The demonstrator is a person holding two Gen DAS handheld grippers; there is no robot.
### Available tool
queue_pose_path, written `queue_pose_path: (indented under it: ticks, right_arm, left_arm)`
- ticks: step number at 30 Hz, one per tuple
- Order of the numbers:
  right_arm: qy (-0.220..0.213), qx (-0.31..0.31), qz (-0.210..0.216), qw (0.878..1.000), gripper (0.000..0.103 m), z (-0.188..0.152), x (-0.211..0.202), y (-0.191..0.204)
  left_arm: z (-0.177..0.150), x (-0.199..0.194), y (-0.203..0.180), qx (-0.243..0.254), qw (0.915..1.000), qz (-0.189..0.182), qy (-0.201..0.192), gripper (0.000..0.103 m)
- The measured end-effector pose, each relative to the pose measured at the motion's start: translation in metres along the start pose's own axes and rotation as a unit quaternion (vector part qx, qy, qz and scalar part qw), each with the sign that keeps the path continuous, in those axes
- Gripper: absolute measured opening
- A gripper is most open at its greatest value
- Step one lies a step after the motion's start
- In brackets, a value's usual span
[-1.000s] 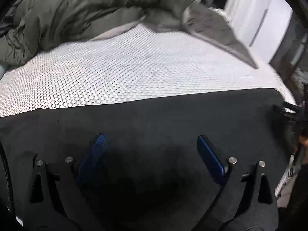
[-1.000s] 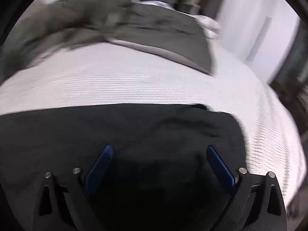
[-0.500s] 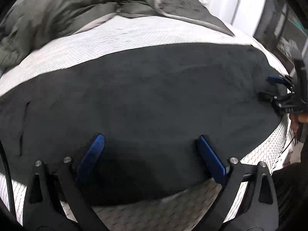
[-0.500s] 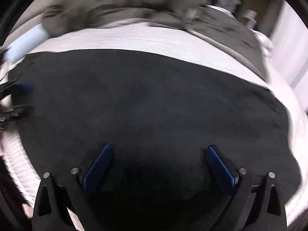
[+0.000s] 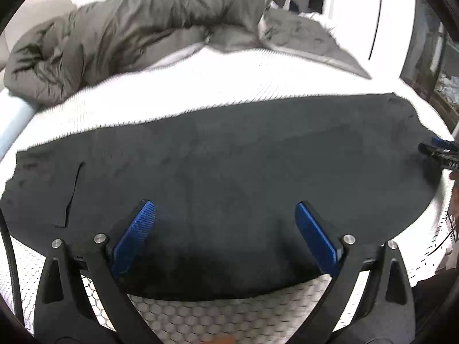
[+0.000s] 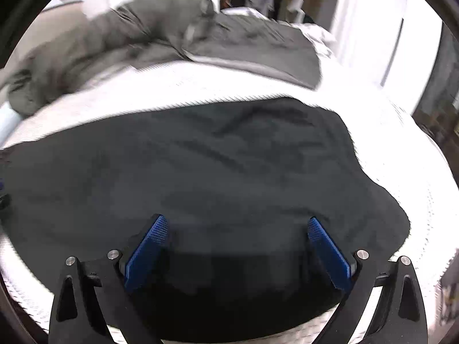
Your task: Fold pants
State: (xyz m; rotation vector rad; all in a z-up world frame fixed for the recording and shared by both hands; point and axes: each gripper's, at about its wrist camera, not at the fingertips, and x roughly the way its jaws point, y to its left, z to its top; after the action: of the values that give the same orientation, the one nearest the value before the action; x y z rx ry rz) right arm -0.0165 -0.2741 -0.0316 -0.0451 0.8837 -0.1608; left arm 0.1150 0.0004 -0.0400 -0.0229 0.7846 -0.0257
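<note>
Black pants (image 5: 229, 166) lie spread flat across the white bed, with a pocket slit at the left. My left gripper (image 5: 223, 209) is open and empty, its blue pads just above the pants' near edge. In the right wrist view the same pants (image 6: 215, 166) fill the middle, a little wrinkled toward the far right. My right gripper (image 6: 236, 223) is open and empty over the near part of the pants. The right gripper's tips (image 5: 439, 152) show at the right edge of the left wrist view, by the pants' end.
A white honeycomb-patterned bed cover (image 5: 200, 91) lies under the pants. A rumpled grey duvet (image 5: 129, 34) is heaped at the far side of the bed; it also shows in the right wrist view (image 6: 143, 34). White curtains and dark furniture stand beyond.
Both grippers have pulled back and up from the pants, so the whole garment now shows. Both stayed open.
</note>
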Motion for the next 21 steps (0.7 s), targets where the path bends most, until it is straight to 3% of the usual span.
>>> queue_pose_path:
  ticks: [6, 11, 17, 21]
  right_arm:
    - [-0.034, -0.031, 0.04, 0.998, 0.1, 0.01, -0.002, 0.032]
    - [-0.023, 0.003, 0.017, 1.0, 0.1, 0.014, 0.011, 0.014]
    - [-0.026, 0.128, 0.011, 0.991, 0.1, 0.007, 0.005, -0.06]
    - [-0.037, 0.236, 0.037, 0.97, 0.1, -0.008, -0.004, -0.116]
  left_arm:
    - [0.009, -0.022, -0.014, -0.014, 0.9984, -0.03, -0.047, 0.102]
    - [0.012, -0.026, -0.028, -0.005, 0.9982, -0.036, -0.048, 0.102]
    - [0.013, -0.014, -0.054, 0.008, 0.9985, -0.043, -0.033, 0.102]
    - [0.009, 0.007, -0.081, 0.034, 0.9976, -0.061, 0.001, 0.102]
